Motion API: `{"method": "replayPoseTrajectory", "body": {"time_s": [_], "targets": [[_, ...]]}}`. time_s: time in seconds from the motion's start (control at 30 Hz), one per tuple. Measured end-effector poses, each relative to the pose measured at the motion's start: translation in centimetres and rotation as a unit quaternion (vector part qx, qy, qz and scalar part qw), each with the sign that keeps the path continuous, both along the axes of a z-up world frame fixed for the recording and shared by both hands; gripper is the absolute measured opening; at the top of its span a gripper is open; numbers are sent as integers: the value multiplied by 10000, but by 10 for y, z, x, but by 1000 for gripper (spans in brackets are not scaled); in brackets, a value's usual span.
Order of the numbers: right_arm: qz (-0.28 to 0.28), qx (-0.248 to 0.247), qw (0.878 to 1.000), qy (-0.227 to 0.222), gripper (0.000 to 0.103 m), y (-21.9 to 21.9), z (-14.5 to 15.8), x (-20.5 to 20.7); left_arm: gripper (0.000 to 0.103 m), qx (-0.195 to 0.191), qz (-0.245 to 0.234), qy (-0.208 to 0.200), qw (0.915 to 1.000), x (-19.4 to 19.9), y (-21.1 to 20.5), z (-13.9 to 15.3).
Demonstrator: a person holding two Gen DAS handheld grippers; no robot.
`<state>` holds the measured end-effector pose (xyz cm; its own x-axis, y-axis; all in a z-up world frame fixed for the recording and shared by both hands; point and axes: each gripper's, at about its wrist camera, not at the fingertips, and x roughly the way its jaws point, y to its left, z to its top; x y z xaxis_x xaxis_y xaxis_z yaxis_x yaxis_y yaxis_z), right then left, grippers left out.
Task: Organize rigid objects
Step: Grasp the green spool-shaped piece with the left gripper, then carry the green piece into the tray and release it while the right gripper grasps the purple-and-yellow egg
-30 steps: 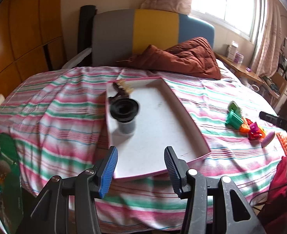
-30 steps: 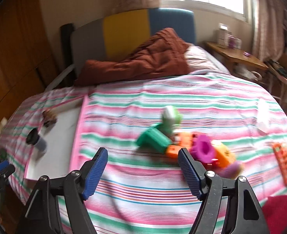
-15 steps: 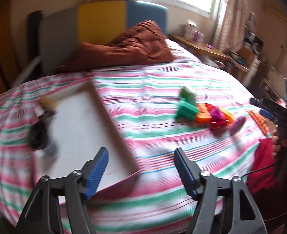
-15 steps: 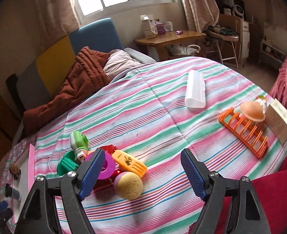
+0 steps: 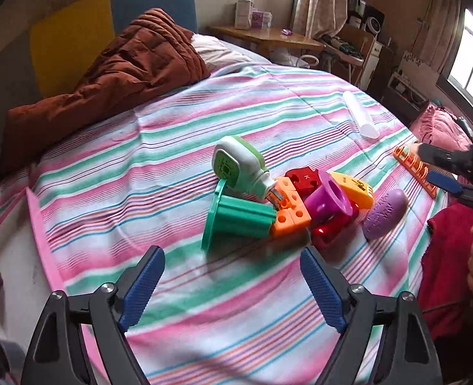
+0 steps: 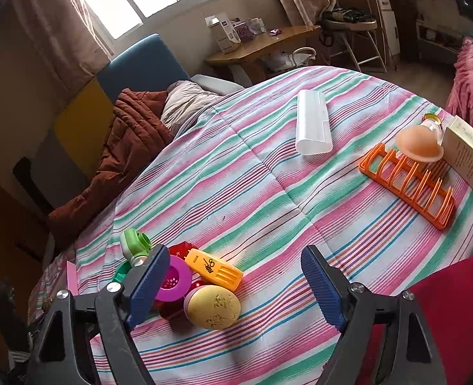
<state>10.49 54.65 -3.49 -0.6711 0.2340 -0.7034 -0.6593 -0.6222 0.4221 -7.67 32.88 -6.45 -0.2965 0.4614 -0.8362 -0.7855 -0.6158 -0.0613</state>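
Left gripper tilts down over striped bedspread, jaws opening wide, nothing between them. Toy pile lies just ahead, untouched. Right gripper angled down, jaws opening, empty; pile beside its left finger. Orange rack, white case well apart. Tray at left.

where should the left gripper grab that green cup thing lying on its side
Grip the green cup across its ribbed barrel, midway between the wide flange and the end butting the orange block. It lies on its side, so come from above. The left gripper, jaws opening and empty, is nearest.
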Motion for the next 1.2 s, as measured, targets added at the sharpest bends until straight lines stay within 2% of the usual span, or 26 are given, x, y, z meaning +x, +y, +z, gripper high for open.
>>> {"method": "replayPoseTrajectory", "body": {"time_s": [0.37, 0.47, 0.53, 0.57, 0.6, 0.7, 1.03, 1.2], "targets": [[56, -6, 10000, 0, 85, 1, 1, -3, 93, -300, -109, -197, 9993, -27, 38, -24], [52, 3, 10000, -7, 85, 2, 1, -3, 93, -428, -168, -112, 9989, -28, 47, -32], [55, -1, 10000, -13, 85, 2, 0, -3, 90, -519, -175, -74, 9985, -30, 50, -36], [73, 5, 10000, -25, 85, 1, 0, -4, 73, -477, -180, -156, 9986, -31, 50, -38], [115, 10, 9999, -29, 85, 1, 0, -5, 62, -334, -176, -280, 9989, -32, 48, -37], [288, -3, 9996, -18, 85, -3, 0, -8, 62, -130, -63, -464, 9988, -34, 37, -34], [873, -347, 9952, -265, 82, -15, -15, -24, 62, 320, 326, -323, 9984, -7, -17, -9], [1078, -227, 9927, -500, 82, -25, -21, -33, 62, 497, 368, -328, 9975, 12, -32, 1]]}}
